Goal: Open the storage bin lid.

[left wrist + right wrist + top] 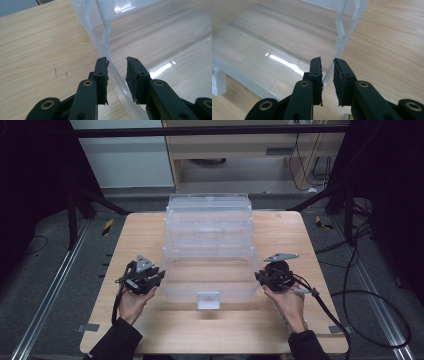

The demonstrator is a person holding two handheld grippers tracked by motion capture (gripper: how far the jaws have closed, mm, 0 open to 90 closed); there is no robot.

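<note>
A clear plastic box (208, 245) with stepped tiers sits in the middle of a wooden table (145, 227), its transparent lid (207, 280) folded forward toward the person and ending in a grey latch (208, 300) at the near edge. A person's two hands come in from the bottom of the high view, each holding a black gripper against one side of that lid.

The left gripper (150, 279) is at the lid's left edge. In the left gripper view, the left gripper (117, 72) has its jaws apart, one on either side of the lid's raised rim (113, 70); the left pad sits just beside the rim and a gap remains before the right pad.

The right gripper (267, 276) is at the lid's right edge. In the right gripper view, the right gripper (327, 72) also straddles the thin edge (329, 71) of the lid, with the jaws closer together but a narrow gap visible between them. Cables (345, 290) trail from the right gripper across the table and onto the floor.
</note>
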